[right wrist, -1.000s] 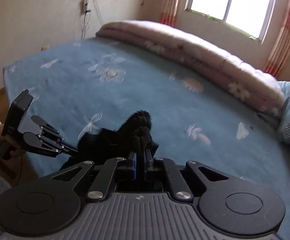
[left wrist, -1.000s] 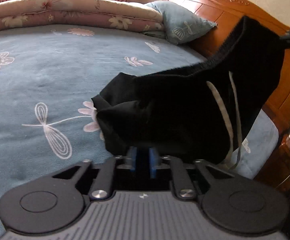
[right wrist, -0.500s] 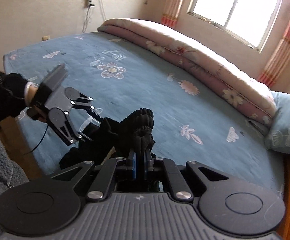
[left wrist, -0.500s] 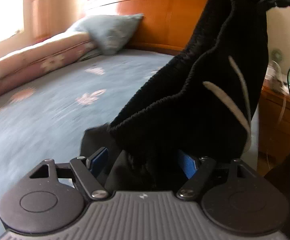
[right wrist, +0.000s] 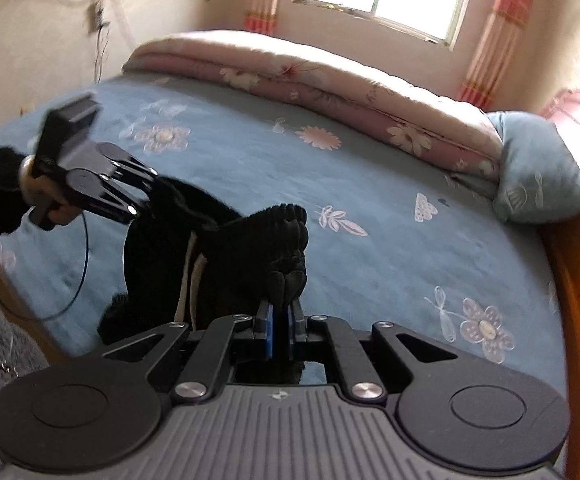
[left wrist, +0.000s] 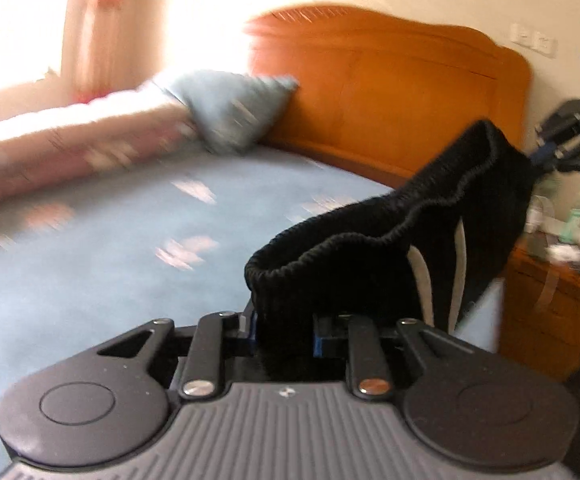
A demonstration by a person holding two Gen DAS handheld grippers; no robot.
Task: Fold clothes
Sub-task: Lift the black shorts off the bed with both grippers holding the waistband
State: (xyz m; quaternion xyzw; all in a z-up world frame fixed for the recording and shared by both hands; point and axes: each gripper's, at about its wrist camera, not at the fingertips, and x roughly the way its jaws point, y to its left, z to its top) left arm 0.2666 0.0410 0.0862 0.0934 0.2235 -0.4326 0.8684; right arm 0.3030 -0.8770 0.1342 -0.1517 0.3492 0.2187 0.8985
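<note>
Since a second ago the black garment (left wrist: 390, 256) has come up off the blue bedspread (left wrist: 89, 272) and now hangs stretched between my two grippers, its ribbed waistband running from low centre to the right edge of the left wrist view, pale drawstrings dangling near it. My left gripper (left wrist: 285, 334) has let go, re-bitten and just been closing; its blue pads now pinch a thick bunch of waistband low in that frame. My right gripper (right wrist: 279, 320) is clamped tight on a fold of the same cloth at lower centre of its own view, where the left one appears at mid left with a person's hand (right wrist: 49, 204) on its handle. I judge I am still getting the garment spread out, well before any fold. My worry is the left hold: it is a bulky wad, taken on the move, and if I pull the waistband taut the cloth could slip out and drop in a heap. The drawstrings could also catch in the linkages. The wooden headboard (left wrist: 390, 92) and a cluttered nightstand (left wrist: 562, 280) sit close at right, so I should work toward the open bedspread at left, short of the rolled quilt (right wrist: 310, 76) and pillow (right wrist: 538, 168).
</note>
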